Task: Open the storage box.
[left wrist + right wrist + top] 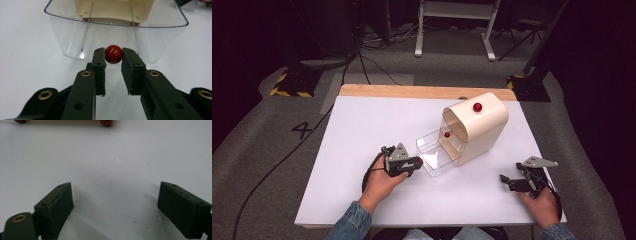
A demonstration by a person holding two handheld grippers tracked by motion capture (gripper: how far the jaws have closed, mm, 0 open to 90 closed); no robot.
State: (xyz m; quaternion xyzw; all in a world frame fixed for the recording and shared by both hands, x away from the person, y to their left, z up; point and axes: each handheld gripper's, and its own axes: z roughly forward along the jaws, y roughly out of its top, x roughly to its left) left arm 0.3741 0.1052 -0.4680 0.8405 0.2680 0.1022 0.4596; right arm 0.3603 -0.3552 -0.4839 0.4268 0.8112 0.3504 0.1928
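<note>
Left gripper (113, 56) clamped on small red ball-shaped knob (113, 54) at front of clear plastic drawer (75, 37), pads pressing both sides. Drawer pulled partly out of cream rounded-top cabinet (484, 125) near middle of white table (362, 130). Second red knob (477, 107) atop cabinet. Right gripper (115, 207) held low over bare table at right, jaws spread wide, nothing between.

"4" on floor mat (302, 129)

The white bench (362, 150) carries a cream cabinet (477, 127), apparently on small red feet, its clear drawer (434, 155) pulled out.
</note>
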